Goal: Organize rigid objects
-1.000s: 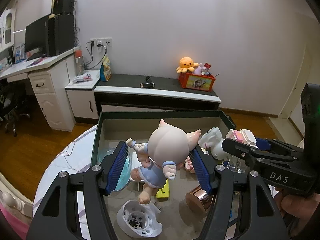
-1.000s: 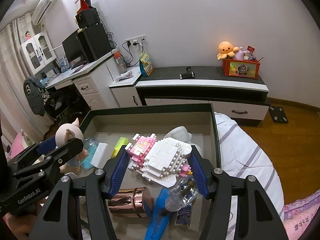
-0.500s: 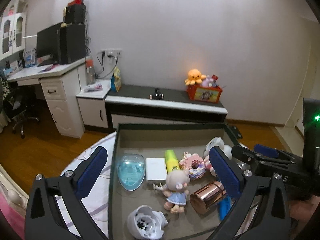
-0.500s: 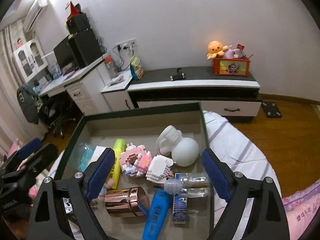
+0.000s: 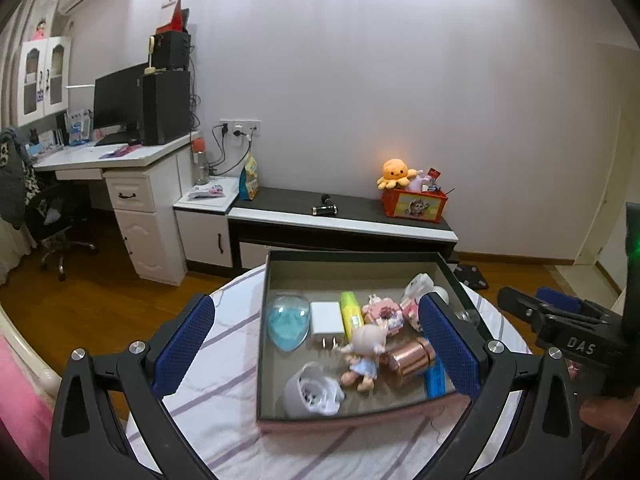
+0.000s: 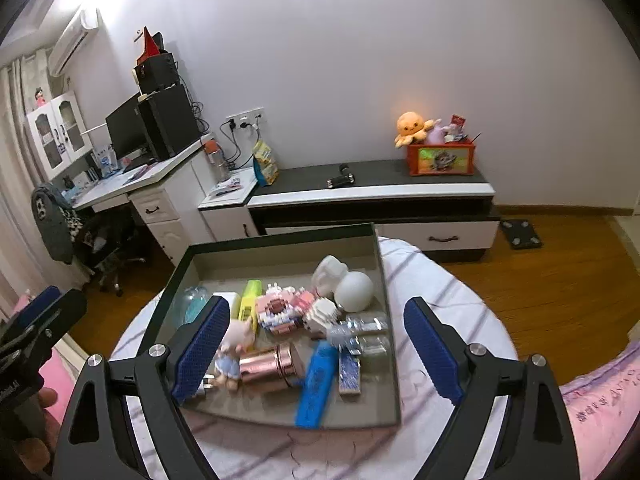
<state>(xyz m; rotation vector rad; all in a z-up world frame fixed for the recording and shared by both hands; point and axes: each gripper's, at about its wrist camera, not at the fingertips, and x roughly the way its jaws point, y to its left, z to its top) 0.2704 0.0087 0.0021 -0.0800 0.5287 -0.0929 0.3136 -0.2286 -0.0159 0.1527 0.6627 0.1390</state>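
Observation:
A dark green tray [image 5: 262, 332] [image 6: 390, 320] sits on a round table with a striped cloth. In it lie a pig doll [image 5: 362, 354] [image 6: 230, 350], a pink block model [image 5: 382, 314] [image 6: 280, 312], a copper can [image 5: 408, 362] [image 6: 268, 366], a white charger [image 5: 327, 322], a yellow highlighter [image 5: 351, 314], a blue shell [image 5: 288, 322] and a blue marker [image 6: 316, 384]. My left gripper [image 5: 316, 344] is open and empty, back from the tray. My right gripper [image 6: 316, 348] is open and empty above the tray's near side.
A low black-and-white cabinet [image 5: 344, 224] stands behind the table with an orange toy box [image 5: 414, 202]. A desk with a monitor [image 5: 120, 108] and a chair [image 5: 56, 216] are at the left. Wooden floor surrounds the table. A pink bed edge [image 6: 600, 400] lies at the right.
Both grippers opened and let go: the pig doll from the left, the pink block model from the right. Both now lie in the tray, and both grippers have pulled back.

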